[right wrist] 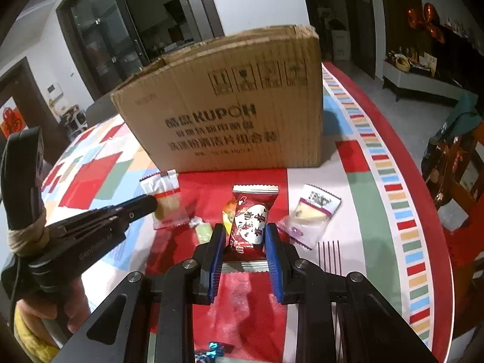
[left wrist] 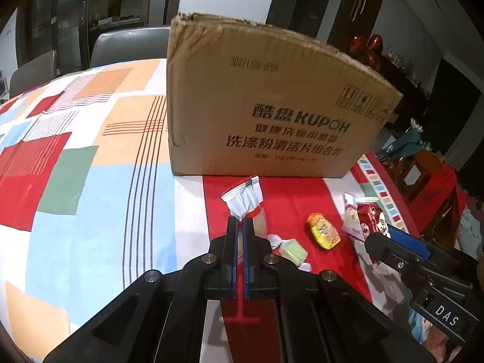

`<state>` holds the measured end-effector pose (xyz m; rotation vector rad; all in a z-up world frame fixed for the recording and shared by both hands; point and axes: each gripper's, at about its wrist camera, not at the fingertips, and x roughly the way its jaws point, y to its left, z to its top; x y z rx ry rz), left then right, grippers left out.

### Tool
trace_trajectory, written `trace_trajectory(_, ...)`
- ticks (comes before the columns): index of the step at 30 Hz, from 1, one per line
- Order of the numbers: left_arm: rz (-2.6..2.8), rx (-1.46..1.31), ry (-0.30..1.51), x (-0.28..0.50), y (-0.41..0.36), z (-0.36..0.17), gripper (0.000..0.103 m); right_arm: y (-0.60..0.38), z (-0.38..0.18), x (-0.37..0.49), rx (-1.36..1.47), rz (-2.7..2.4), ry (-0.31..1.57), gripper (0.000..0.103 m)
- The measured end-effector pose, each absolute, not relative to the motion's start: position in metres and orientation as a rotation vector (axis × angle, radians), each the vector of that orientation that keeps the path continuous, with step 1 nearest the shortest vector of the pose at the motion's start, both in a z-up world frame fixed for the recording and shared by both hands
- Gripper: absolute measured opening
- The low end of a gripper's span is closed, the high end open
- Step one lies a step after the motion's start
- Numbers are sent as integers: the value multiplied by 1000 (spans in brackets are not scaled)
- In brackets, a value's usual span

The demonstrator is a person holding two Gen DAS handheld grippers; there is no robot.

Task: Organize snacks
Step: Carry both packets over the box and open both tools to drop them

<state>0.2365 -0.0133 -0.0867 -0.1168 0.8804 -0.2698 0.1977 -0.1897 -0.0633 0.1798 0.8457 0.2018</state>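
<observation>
Left wrist view: the left gripper [left wrist: 241,220] has its jaws nearly together, pinching the crumpled top of a clear snack packet [left wrist: 245,201] with a white and red sealed end. The packet stands up from the table [left wrist: 90,181], which is covered with a cloth of red, blue, orange and green blocks. Behind the packet, toward the far edge of the table, stands a large cardboard box [left wrist: 272,106] printed KUPOH. To the right of the packet, on a red band of the cloth, lie a pale green wrapped sweet [left wrist: 292,251] and a yellow wrapped sweet [left wrist: 323,231]. Farther right, near the table's right edge, the right gripper [left wrist: 384,237] reaches in at a dark red snack packet [left wrist: 370,216].

Right wrist view: the right gripper [right wrist: 245,242] has its blue-padded jaws set narrowly on either side of the dark red snack packet [right wrist: 252,214], pressing its lower sides. The packet sits on the red band, in front of the cardboard box [right wrist: 230,106]. Just right of it lies a white and purple snack packet [right wrist: 311,214]. At the left, the left gripper [right wrist: 151,204] holds the clear snack packet [right wrist: 165,196]. Between the two held packets, the pale green wrapped sweet [right wrist: 204,231] rests on the cloth, and the yellow wrapped sweet [right wrist: 228,213] peeks out from behind the red packet. A blue foil wrapper [right wrist: 211,351] lies at the near edge of the table [right wrist: 363,205].
</observation>
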Motion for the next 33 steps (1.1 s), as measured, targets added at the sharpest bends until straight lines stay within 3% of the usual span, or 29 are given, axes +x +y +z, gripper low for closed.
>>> trace_trajectory(33,-339,-85,530,229,-16,55,4,-200,54,221,184,286,560,28)
